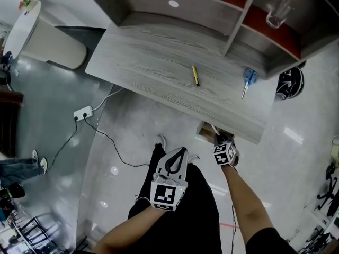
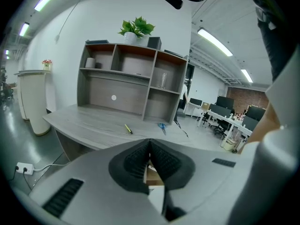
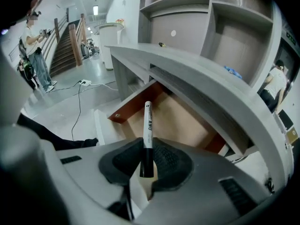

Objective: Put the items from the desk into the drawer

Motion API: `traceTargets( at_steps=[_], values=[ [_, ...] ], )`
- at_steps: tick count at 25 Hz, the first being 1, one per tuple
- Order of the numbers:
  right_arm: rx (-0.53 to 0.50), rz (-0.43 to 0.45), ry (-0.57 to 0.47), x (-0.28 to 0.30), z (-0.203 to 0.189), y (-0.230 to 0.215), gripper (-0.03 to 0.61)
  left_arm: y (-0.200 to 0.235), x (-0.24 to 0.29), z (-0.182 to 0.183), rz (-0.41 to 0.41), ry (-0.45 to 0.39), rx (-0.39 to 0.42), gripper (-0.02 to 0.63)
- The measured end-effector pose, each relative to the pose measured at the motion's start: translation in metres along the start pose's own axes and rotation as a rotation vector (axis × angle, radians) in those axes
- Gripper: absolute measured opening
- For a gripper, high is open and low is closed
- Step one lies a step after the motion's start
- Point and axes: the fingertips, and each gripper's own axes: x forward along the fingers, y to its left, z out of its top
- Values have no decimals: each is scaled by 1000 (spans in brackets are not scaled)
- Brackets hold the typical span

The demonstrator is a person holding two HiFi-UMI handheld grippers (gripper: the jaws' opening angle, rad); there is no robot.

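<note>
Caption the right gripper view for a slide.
Right gripper holds a marker pointing into the open drawer under the desk.

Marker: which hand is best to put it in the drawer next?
Right. The right gripper is already shut on the marker and points down over the open drawer. The left gripper is shut, holds nothing, and sits off to the drawer's side.
</note>
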Motion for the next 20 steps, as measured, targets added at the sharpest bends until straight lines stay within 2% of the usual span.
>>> traceTargets(
  at_steps=[10, 20],
  values=[
    [-24, 28, 51, 22, -6, 4, 77, 7, 9, 6, 20, -15, -4, 12],
    [-29, 37, 44, 21, -3, 9, 78, 8, 7, 2, 21, -3, 0, 12]
  ],
)
